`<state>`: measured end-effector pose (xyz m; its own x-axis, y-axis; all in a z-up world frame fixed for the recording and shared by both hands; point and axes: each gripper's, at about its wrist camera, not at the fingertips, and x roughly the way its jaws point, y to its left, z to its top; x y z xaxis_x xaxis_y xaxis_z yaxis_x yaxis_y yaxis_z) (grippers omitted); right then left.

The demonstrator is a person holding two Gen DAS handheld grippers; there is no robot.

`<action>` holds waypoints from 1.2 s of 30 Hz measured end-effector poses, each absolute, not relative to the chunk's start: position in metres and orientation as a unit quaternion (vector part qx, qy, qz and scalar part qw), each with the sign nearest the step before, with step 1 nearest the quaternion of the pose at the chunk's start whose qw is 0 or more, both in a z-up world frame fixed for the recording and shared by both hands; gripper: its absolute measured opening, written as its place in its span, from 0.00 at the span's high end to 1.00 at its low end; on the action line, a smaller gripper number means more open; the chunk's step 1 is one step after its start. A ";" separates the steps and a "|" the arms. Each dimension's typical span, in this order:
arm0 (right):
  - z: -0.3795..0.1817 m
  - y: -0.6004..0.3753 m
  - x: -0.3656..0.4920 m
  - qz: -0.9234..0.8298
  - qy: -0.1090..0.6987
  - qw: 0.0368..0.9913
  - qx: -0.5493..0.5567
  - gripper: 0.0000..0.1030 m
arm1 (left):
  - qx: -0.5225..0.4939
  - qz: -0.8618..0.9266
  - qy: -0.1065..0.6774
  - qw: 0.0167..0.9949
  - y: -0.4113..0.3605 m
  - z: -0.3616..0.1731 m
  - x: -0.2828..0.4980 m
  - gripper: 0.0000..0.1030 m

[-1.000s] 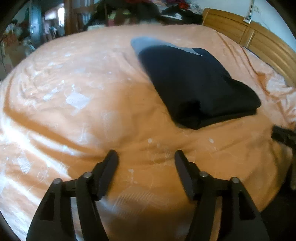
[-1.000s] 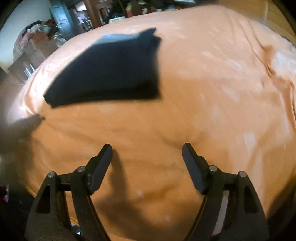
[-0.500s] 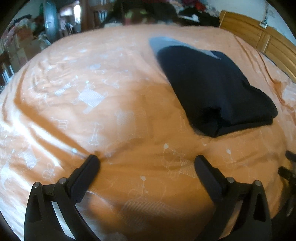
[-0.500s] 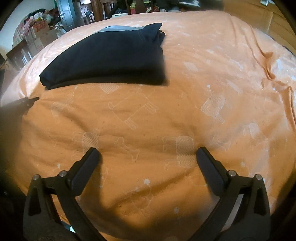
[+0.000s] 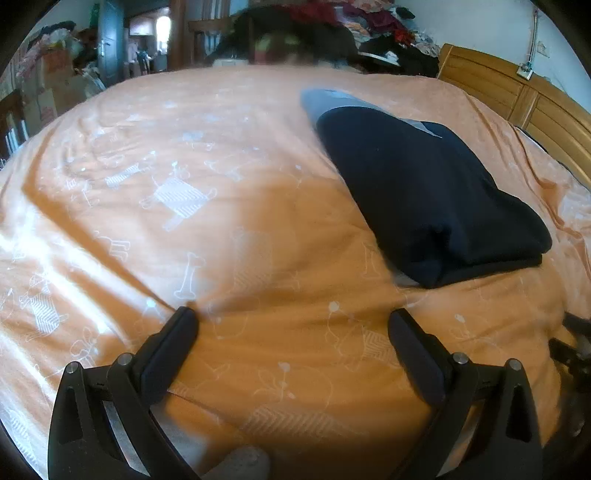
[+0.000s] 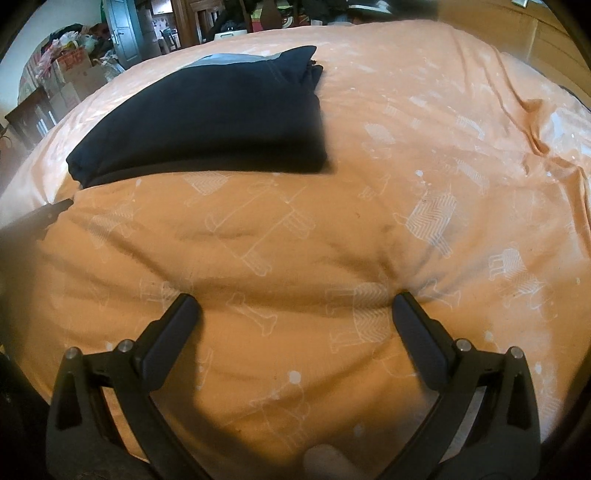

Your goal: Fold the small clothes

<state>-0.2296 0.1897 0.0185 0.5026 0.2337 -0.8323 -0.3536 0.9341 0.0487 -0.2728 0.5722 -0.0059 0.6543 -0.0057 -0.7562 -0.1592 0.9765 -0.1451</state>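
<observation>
Since the dark garment (image 5: 424,188) already lies as a compact, layered bundle on the orange bedspread (image 5: 184,192), the folding of this piece looks finished, or very nearly so. No unfolded garment shows on the bedspread in either view, so whether more clothes wait cannot be told; a heap of clothing (image 5: 369,26) sits beyond the far edge of the bedspread, too blurred to judge.

Both claws stand wide apart and hold nothing. The left gripper (image 5: 293,325) hovers at the near edge of the bedspread with the garment ahead and to its right, clear of its fingers. The right gripper (image 6: 295,306) is also at the near edge, with the garment ahead and to its left, well apart from it. A dark shape at the edge of each view is probably the other gripper.

The garment is navy or black, thick and soft-looking, folded into a rough rectangle with stacked edges showing at its nearer end. A strip of grey-blue lining (image 6: 229,58) peeks out along its far end. Its top lies smooth, with one corner slightly peaked.
</observation>
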 end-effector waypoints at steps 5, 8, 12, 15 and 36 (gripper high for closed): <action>0.018 0.188 -0.230 0.171 0.468 0.865 -0.065 0.00 | -0.101 0.042 0.410 0.906 0.572 -0.006 -0.276 0.00; 0.018 0.188 -0.230 0.172 0.467 0.865 -0.066 0.00 | -0.101 0.042 0.409 0.906 0.572 -0.006 -0.276 0.00; 0.017 0.187 -0.229 0.172 0.467 0.865 -0.066 0.00 | -0.102 0.042 0.408 0.906 0.572 -0.006 -0.276 0.00; 0.018 0.187 -0.230 0.173 0.467 0.864 -0.067 0.00 | -0.102 0.042 0.408 0.906 0.572 -0.006 -0.276 0.00; 0.016 0.186 -0.229 0.178 0.467 0.864 -0.065 0.00 | -0.104 0.042 0.408 0.906 0.572 -0.006 -0.276 0.00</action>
